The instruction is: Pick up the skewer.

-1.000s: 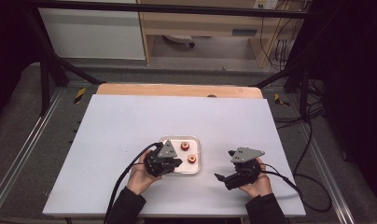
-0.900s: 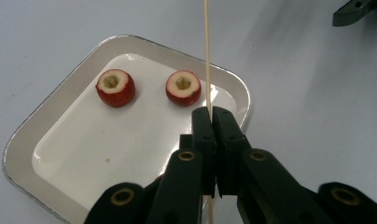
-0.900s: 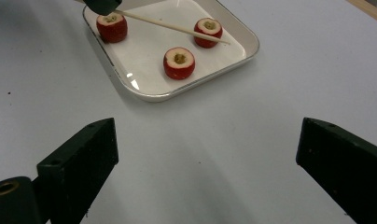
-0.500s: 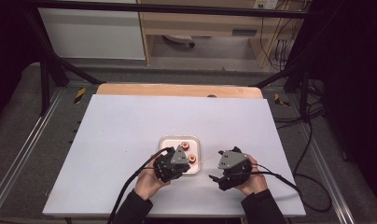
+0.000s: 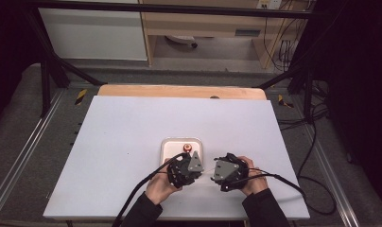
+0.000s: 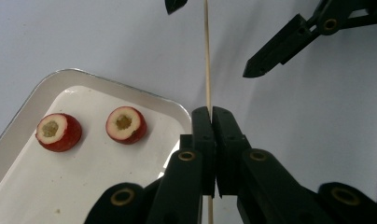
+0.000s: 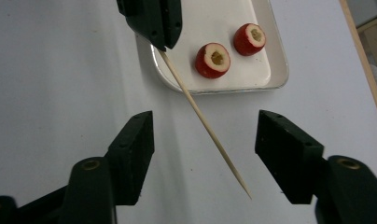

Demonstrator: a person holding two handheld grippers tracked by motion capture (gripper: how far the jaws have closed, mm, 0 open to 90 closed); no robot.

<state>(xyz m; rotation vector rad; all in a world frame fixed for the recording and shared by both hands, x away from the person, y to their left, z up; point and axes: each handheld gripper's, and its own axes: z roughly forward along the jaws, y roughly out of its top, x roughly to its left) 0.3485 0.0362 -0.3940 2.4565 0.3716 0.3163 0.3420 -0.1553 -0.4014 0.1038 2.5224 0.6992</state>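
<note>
Jaws of the left gripper [image 6: 212, 122] are pressed together on a thin wooden skewer [image 7: 203, 120], which juts out over the white table [image 5: 132, 137] just beside a white tray [image 6: 18, 119] holding two red fruit halves [image 6: 126, 124], cut faces up. Facing it at the near edge of the table, the right gripper [image 7: 203, 158] has its jaws apart on either side of the skewer's free end, not touching it, and they have just been closing.
</note>
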